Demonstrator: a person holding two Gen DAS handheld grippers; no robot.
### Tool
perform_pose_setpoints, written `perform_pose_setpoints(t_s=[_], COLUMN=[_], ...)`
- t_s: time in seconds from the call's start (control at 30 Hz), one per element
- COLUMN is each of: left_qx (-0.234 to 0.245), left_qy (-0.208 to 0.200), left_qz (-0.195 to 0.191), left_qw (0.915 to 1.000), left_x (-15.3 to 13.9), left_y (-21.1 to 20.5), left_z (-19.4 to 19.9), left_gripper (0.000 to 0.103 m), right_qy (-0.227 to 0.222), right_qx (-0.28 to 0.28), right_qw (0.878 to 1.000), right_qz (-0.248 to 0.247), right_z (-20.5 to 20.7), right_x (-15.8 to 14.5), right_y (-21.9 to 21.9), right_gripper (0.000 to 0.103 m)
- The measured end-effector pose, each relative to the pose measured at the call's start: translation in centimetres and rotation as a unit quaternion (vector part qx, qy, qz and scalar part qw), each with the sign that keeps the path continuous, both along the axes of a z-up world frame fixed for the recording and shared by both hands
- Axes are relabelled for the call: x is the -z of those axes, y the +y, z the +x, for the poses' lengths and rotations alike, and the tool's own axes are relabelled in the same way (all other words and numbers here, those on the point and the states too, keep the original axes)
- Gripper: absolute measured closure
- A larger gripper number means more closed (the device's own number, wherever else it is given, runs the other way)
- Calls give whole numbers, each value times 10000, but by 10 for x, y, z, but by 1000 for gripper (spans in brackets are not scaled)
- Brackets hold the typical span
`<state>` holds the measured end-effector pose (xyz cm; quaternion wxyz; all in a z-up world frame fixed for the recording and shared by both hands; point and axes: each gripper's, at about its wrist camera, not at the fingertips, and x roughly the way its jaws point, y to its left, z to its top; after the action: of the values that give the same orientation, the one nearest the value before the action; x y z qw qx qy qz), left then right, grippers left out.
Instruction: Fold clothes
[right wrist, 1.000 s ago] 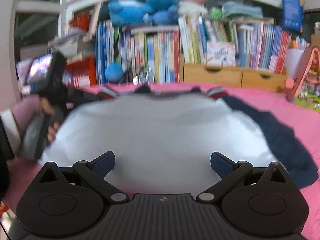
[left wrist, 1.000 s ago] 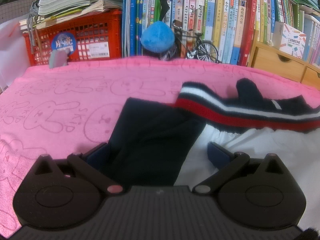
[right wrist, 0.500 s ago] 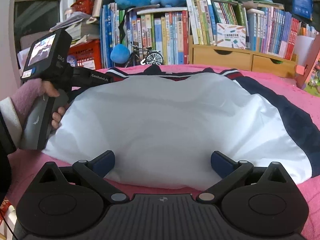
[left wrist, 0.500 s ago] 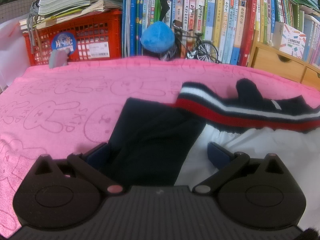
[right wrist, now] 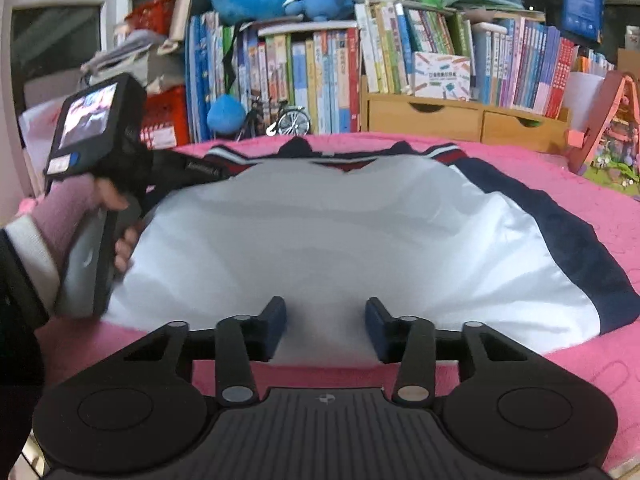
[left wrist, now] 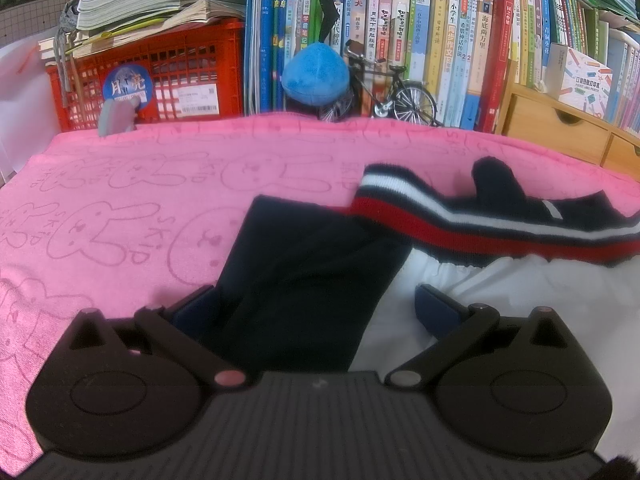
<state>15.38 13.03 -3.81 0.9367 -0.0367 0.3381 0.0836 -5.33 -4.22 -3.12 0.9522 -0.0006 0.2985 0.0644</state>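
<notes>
A pink towel [right wrist: 560,184] with faint rabbit outlines covers the whole work surface, and behind it a wall of books [right wrist: 320,68] runs the width of the room; on the towel lies the jacket [right wrist: 328,232], spread flat with its white lining facing up, filling most of the middle of the towel, its navy sleeve [right wrist: 580,248] trailing off to the right side and its striped navy, white and red collar band [left wrist: 460,220] at the far edge, nearest the books; another navy sleeve [left wrist: 304,276] lies on the left, running out from under the collar band onto the pink; the left gripper [left wrist: 316,312] sits over that sleeve with its two blue-tipped fingers spread wide, one on each side of the navy cloth and pinching nothing; a hand [right wrist: 116,216] in a pink cuff holds that tool by its grey handle at the jacket's left edge; the right gripper [right wrist: 326,326] hovers at the near hem of the white lining, fingers drawn partway together with a clear gap between them, white cloth showing through the gap, nothing clamped; at the back stand a red crate [left wrist: 160,76] under stacked papers, a wooden drawer unit [right wrist: 452,120], a blue plush ball [left wrist: 316,78] and beside it a small model bicycle [left wrist: 396,92].
</notes>
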Motion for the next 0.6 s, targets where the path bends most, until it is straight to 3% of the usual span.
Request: perform_pose_setpoints(t_s=[0.2, 0.3, 0.37, 0.47, 0.57, 0.6], left_qx=[-9, 144, 568, 1382, 2175, 2335], left_qy=[-20, -114, -128, -4, 137, 371], left_qz=[1, -160, -394, -832, -1260, -1370], left_qw=[10000, 9997, 9975, 9869, 9678, 9619], left_x=[0, -10, -28, -59, -88, -89], left_y=[0, -1, -11, -29, -46, -56], left_z=[0, -11, -29, -60, -91, -96], left_gripper=[0, 16, 19, 17, 15, 15], right_qy=[128, 140, 145, 143, 151, 146], right_qx=[120, 132, 112, 88, 96, 88], right_qw=[9998, 9997, 9998, 9998, 9998, 9998], right_qz=[-125, -125, -99, -76, -59, -49], right_z=[-3, -3, -2, -2, -3, -3], right_x=[6, 6, 6, 6, 6, 6], right_y=[13, 12, 10, 8, 7, 7], right_gripper=[64, 64, 64, 64, 64, 64])
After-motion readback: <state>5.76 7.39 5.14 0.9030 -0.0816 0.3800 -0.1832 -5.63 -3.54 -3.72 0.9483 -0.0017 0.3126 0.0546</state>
